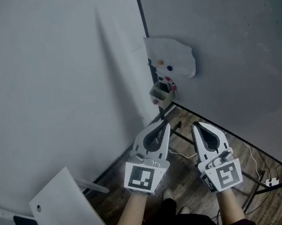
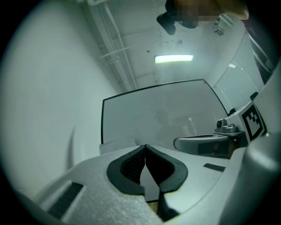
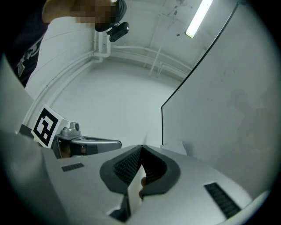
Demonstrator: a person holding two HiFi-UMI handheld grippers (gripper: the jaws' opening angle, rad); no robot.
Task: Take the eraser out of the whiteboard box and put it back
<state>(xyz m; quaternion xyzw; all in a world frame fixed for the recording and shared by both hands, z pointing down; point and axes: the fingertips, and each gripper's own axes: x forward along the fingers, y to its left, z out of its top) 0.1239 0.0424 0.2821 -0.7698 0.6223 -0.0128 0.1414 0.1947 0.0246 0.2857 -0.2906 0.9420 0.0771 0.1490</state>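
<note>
The left hand-held gripper (image 1: 163, 128) and the right hand-held gripper (image 1: 195, 126) are hovering side by side above the wooden floor (image 1: 196, 190). Both have their jaws pressed together on nothing and are pointing at the whiteboard box (image 1: 160, 94), which is hanging on the whiteboard's (image 1: 236, 41) left edge, far beyond them. The eraser is probably lying inside it, too small to make out. One gripper should be spreading its jaws before arriving, entering through the open top and steering clear of the paper sheet (image 1: 172, 56) just above.

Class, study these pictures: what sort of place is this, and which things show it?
Probably an office or classroom corner: a large whiteboard, a small box at its edge, plain white walls and a ceiling strip light.
</note>
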